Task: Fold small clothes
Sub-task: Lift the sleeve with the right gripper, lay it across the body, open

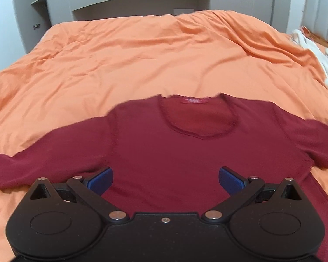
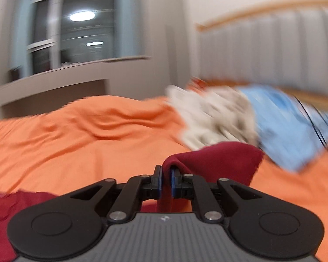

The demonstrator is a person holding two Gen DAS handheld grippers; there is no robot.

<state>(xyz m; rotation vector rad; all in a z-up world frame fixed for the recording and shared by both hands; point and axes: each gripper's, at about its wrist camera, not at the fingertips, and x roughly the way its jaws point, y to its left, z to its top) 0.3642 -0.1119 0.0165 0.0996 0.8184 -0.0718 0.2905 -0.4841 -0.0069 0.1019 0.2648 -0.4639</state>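
The dark red sweater (image 1: 164, 148) lies front-up and spread on the orange bedcover (image 1: 142, 54), neckline away from the left gripper (image 1: 165, 180), both sleeves stretched out to the sides. The left gripper hangs above the sweater's lower body with its blue pads wide apart and nothing between them, so it is released.

The right gripper (image 2: 165, 182) is clenched on a fold of the sweater's red fabric (image 2: 207, 159), which bunches up over the pads just beyond the fingertips. The right wrist view is heavily blurred.

The risks, as I judge them:
- The pinch looks thin and near the fabric's edge, so a quick pull could slip the knit out of the pads and drop the fold short.
- With the left gripper holding nothing down, dragging one side may slide the whole sweater across the smooth bedcover and skew the fold line.
- Beyond the sweater from the right gripper lie a white garment (image 2: 212, 118) and a light blue one (image 2: 290, 126); a wide swing could snag or scatter them.
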